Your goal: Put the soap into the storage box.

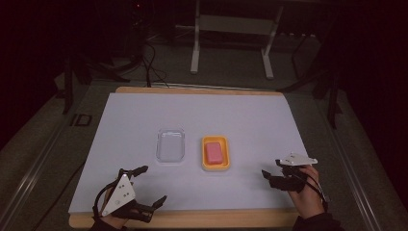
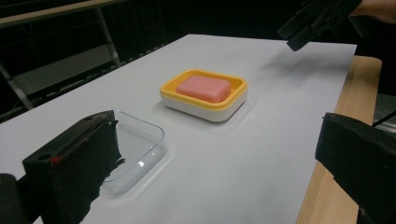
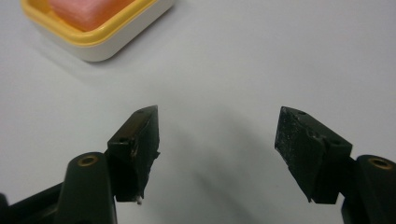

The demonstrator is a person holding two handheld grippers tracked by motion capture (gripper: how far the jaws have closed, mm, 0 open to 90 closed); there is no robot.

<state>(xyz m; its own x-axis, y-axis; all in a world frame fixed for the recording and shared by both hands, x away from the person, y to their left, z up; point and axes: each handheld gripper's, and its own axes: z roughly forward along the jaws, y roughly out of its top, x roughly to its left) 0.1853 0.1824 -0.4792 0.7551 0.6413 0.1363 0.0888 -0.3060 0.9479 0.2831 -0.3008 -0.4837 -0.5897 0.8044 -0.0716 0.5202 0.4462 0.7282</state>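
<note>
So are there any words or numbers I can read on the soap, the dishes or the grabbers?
"ID": on the dark floor left of the table, the one mark that reads, and dimly.
Soap: no words show.
Yellow dish: none.
Clear dish: none.
Left gripper and right gripper: no readable marks, just small dots on their grey plates.

soap [image 2: 204, 88]: pink, matt, faintly waxy bar
soap dish [image 2: 187, 103]: smooth plastic, yellow tray with a slight sheen on a white base
clear tray [image 2: 144, 144]: transparent glossy plastic, bright glints on its rim
desk [image 1: 192, 217]: pale wood edge, smooth; top covered by a matt white sheet [image 1: 144, 110]
right hand-held gripper [image 3: 217, 140]: black matt plastic, pads rough and scuffed at the edges
</note>
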